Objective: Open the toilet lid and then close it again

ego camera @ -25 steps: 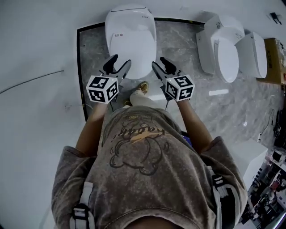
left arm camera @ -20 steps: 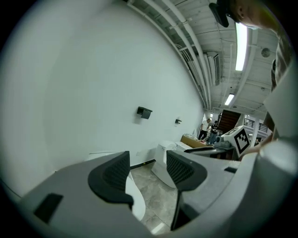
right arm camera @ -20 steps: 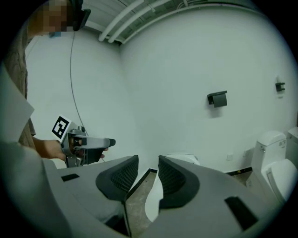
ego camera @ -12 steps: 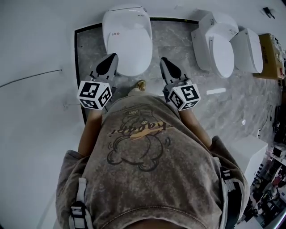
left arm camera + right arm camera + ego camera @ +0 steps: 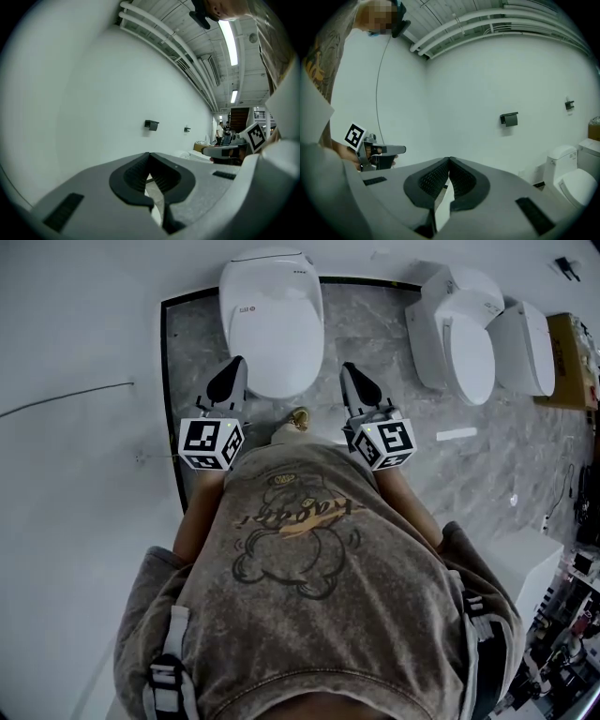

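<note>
Both claws were shut on nothing: your left claw [image 5: 232, 369] and right claw [image 5: 350, 373] hung either side of the toilet lid [image 5: 272, 324], which lay closed. You needed one tip under its front edge, probably, lifting slowly.

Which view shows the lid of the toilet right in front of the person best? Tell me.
The head view: the whole lid shows from above, closed. Both gripper views look nearly level at the wall, over the toilet, so neither shows the lid clearly.
</note>
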A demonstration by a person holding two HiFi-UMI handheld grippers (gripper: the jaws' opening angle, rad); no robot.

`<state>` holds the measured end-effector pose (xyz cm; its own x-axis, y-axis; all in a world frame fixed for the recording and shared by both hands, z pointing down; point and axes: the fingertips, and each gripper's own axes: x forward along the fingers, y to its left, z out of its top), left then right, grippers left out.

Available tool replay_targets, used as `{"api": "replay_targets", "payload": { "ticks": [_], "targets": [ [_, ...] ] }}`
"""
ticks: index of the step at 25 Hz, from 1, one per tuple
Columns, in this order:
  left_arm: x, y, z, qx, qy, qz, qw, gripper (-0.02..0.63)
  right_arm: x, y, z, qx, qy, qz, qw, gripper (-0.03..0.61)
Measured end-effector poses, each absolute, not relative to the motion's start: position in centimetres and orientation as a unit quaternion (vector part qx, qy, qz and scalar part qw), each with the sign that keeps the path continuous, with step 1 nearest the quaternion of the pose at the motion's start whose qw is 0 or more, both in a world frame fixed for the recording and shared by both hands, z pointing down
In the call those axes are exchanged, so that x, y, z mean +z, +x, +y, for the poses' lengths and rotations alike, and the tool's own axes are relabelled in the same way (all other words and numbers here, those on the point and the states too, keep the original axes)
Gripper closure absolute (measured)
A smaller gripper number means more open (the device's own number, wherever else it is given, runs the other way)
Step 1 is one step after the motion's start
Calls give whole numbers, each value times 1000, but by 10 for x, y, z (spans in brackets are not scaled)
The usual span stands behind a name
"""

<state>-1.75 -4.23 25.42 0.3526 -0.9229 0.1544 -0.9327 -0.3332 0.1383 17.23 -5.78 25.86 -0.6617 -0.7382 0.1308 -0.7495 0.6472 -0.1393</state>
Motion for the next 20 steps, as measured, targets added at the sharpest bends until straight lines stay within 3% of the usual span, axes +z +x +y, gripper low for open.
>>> {"api": "replay_targets", "payload": {
  "ticks": [20],
  "targets": [
    [260,-16,-44,36,809,-575,119,604,262,171,-62,110,412,-904,23,552]
  ]
}}
